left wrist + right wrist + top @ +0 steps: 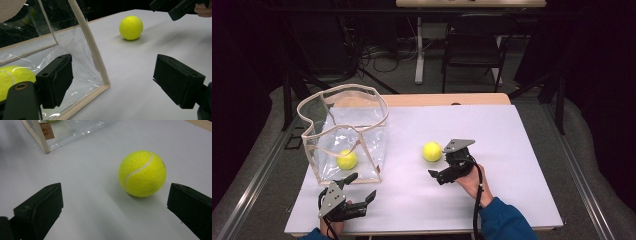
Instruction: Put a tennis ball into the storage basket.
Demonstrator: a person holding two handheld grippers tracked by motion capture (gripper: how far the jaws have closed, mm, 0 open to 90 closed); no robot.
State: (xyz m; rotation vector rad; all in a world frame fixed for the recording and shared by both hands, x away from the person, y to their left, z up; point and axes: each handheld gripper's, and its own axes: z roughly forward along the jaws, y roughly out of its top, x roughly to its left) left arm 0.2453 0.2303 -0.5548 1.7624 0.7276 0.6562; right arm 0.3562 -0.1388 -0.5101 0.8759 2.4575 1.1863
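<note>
Both jaws of your right gripper (115,202) stand wide apart and grip nothing, and the loose tennis ball (142,173) sits just ahead of them, toward one o'clock in the right gripper view, not yet between the pads. From above, that ball (432,151) rests on the white table cover (512,150) at about nine o'clock from your right gripper (447,167), close beside it and apart from everything else.

Your left gripper (354,192) is spread open too and holds nothing. It hovers at six o'clock from the clear bag (347,130), near the cloth-trimmed front corner (100,67). A second ball (347,159) already lies inside the bag, on its bottom.

Expect the loose ball to be light, springy and fuzzy. The felt should give the pads good friction, but the round shape will roll away if one jaw nudges it first. Take it across its widest part, one pad at either side at mid-height, and close evenly. It is not fragile, so a firm squeeze is safe. The bag looks thin and floppy, and its wavy rim (377,97) may want steadying.
</note>
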